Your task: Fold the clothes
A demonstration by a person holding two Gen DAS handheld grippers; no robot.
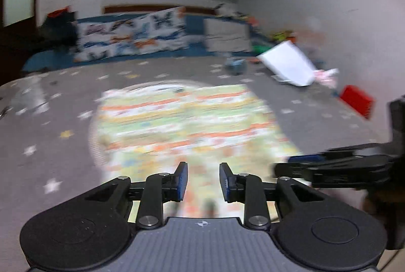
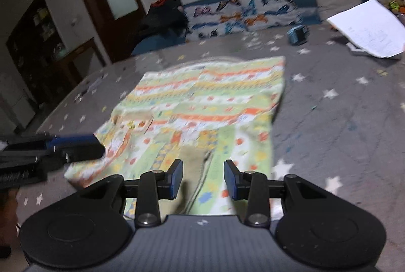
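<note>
Patterned garment (image 2: 202, 107) flat mid-frame on my starred bedspread (image 2: 341, 132). My left gripper (image 1: 203, 180) and right gripper (image 2: 203, 177): both open, empty, low-centre.

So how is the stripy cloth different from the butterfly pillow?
The stripy cloth lies flat in the middle of the grey star blanket; the butterfly pillow sits propped up at the far edge. The cloth has green, orange and yellow bands; the pillow is white with blue, orange and black butterflies. Both are soft and colourful.
</note>
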